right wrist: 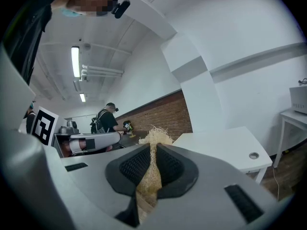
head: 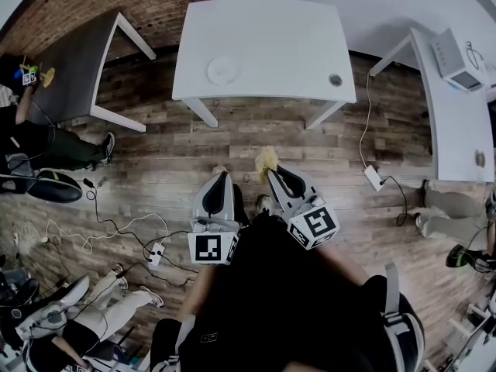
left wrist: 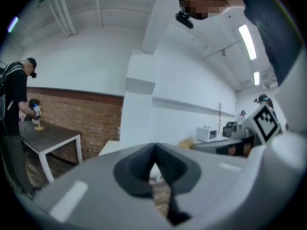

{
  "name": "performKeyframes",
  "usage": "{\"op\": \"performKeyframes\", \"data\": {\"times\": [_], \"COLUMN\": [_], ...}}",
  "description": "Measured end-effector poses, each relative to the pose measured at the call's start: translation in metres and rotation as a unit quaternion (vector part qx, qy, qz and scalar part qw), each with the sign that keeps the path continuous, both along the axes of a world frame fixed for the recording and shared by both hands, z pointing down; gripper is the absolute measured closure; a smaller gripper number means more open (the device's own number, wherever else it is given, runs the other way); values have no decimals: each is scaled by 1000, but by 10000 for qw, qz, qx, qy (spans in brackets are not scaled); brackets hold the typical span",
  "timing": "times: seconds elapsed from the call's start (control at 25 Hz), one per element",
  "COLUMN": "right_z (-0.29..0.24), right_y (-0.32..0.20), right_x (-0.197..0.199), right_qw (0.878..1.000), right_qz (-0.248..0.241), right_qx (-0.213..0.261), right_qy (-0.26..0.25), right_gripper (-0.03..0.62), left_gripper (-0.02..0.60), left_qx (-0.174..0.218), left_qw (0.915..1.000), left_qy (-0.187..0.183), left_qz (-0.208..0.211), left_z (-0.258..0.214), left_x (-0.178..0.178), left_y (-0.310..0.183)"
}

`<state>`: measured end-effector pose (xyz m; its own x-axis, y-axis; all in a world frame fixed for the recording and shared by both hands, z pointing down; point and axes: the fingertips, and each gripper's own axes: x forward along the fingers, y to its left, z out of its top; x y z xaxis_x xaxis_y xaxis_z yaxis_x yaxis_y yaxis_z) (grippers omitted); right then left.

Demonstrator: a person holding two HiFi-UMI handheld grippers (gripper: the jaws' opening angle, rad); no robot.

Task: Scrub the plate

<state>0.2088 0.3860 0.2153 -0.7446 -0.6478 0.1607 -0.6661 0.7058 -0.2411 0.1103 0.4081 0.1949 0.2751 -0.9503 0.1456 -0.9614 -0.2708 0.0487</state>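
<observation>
two grippers are hanging side by side in the lower middle of the head view, over the wood floor [head: 155, 146]. your left gripper [head: 222, 177] is pressing its jaws together with nothing between them. your right gripper [head: 273, 173] is clamping a straw scrubber [head: 266, 160], and its tuft is sticking out past the jaw tips. the plate [head: 223, 70] is lying on the white table [head: 294, 45] in the upper middle, well apart from both grippers.
</observation>
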Motion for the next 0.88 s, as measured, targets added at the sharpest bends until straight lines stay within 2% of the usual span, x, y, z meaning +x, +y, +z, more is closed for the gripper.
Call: {"op": "performKeyframes", "data": {"times": [0.48,0.88], "right_z": [4,0], "right_y": [-84,-170], "right_x": [-41,-99], "right_qw": [9997,9980], "right_qz": [154,500], "right_qx": [50,-27], "right_qy": [203,392], "right_gripper": [559,559], "left_gripper": [581,581], "left_qx": [96,27], "left_qw": [9996,9986], "left_qy": [183,268], "left_qz": [185,455], "left_z": [4,1], "left_x": [-43,-110], "left_y": [-95,-186]}}
